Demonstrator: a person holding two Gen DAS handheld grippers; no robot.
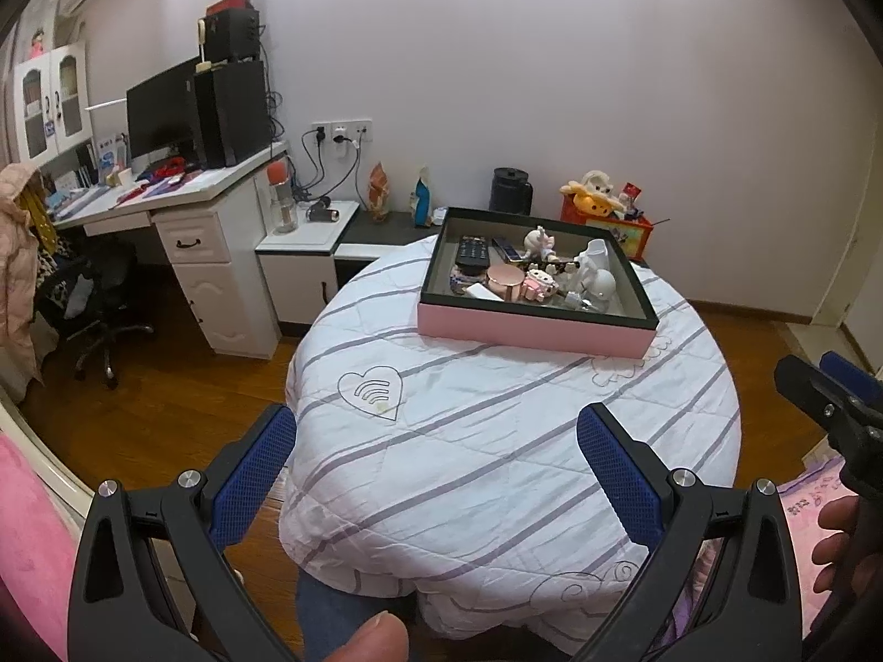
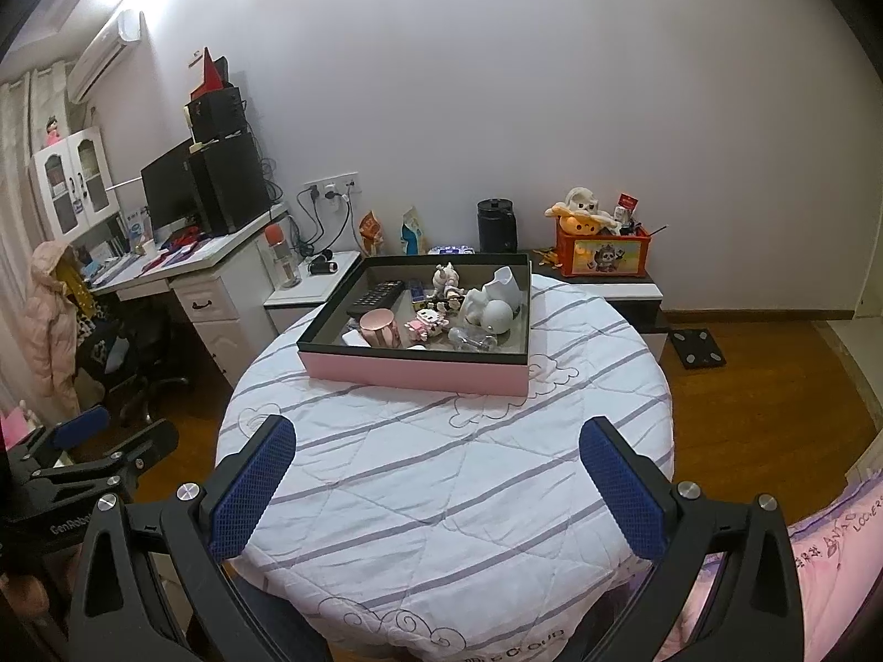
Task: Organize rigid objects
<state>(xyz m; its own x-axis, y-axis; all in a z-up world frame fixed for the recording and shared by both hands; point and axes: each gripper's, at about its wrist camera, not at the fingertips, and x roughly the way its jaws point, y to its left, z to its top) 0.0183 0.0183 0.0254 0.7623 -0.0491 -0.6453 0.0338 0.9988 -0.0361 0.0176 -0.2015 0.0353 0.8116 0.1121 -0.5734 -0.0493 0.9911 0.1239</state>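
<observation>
Pink tray (image 2: 411,372) of small rigid objects sat at the table's (image 2: 441,524) far side, twelve o'clock from both wide-open, empty tongs, right gripper (image 2: 439,488) seemingly nearer than left gripper (image 1: 436,474).

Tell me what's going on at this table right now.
A person holds a gripper in each hand over a round table covered with a striped white quilt. The left gripper and right gripper are both open and empty, hovering over the near side of the table. At the far side sits a shallow pink box holding a remote control, a pink cup, small figurines and white ornaments. Neither gripper touches anything yet.
</observation>
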